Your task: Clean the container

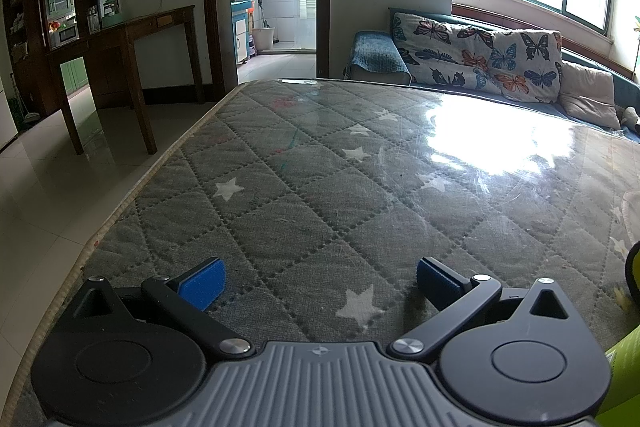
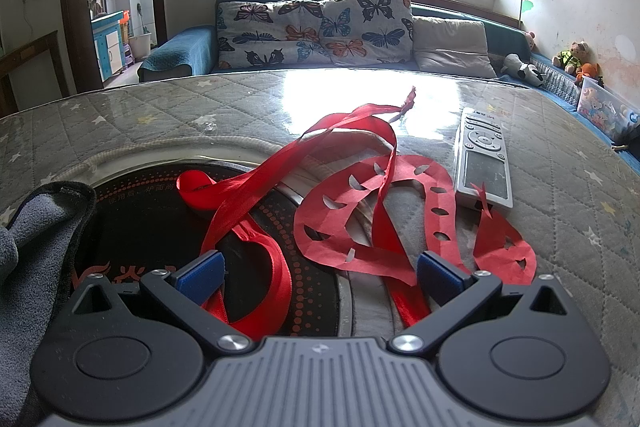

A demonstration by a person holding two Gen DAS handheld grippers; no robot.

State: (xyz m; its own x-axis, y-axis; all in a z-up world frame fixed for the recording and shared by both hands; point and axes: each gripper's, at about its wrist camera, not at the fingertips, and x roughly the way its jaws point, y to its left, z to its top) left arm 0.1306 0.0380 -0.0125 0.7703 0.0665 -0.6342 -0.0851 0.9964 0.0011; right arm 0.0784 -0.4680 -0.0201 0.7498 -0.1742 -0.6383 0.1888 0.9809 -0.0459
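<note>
The left gripper [image 1: 320, 283] hovered low over a desk [image 1: 304, 163] covered with a grey quilted star-print cloth under a clear glossy sheet; its jaws stood wide apart with nothing between the blue pads [image 1: 204, 283]; that part of the desk was bare, and only a sliver of something yellow-green [image 1: 624, 359] showed at the right edge, too cropped to identify. The right gripper [image 2: 320, 277] likewise had its jaws spread open and empty, hanging just above a tangle of red ribbon [image 2: 248, 199] and a red paper cutout [image 2: 360, 223]; the ribbon lay partly across a round black inset plate [image 2: 144, 219] with a metal rim, sunk into the desk top, which looked like the container, though I could not tell for certain; a grey cloth [image 2: 36, 247] draped over the plate's left edge; a silver remote control [image 2: 484, 159] lay beside the cutout, to the right, its near end touched by a strip of the red paper; a sofa with butterfly cushions [image 2: 316, 27] stood behind the desk under a bright window.
</note>
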